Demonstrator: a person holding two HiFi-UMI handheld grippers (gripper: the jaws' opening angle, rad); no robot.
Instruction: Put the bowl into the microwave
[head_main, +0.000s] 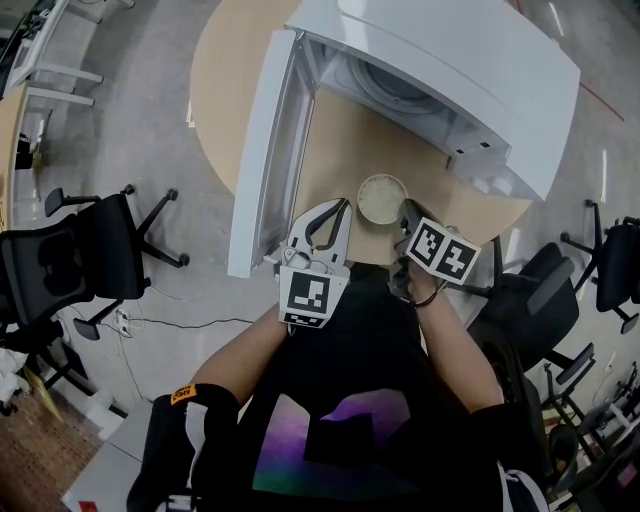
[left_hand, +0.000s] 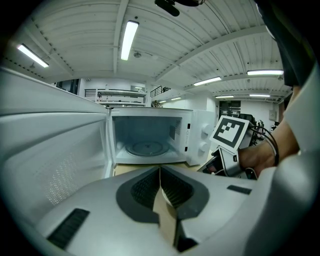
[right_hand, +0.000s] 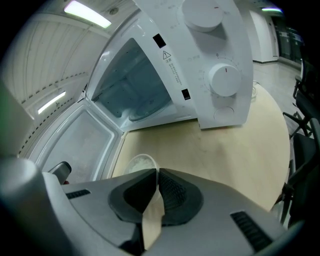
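A small white bowl (head_main: 383, 198) holding something pale stands on the round wooden table (head_main: 218, 80), just in front of the open white microwave (head_main: 450, 60). My right gripper (head_main: 408, 209) sits at the bowl's right rim, with its jaws closed on that rim. In the right gripper view the bowl (right_hand: 138, 162) shows just beyond the closed right gripper (right_hand: 156, 172). My left gripper (head_main: 333, 211) is shut and empty to the left of the bowl, apart from it. The left gripper (left_hand: 160, 170) faces the microwave's cavity and turntable (left_hand: 146, 147).
The microwave door (head_main: 262, 150) swings out to the left, close beside my left gripper. The control panel with two knobs (right_hand: 220, 60) is right of the cavity. Black office chairs (head_main: 90, 250) (head_main: 612, 262) stand on the floor on both sides. The table's near edge is under my grippers.
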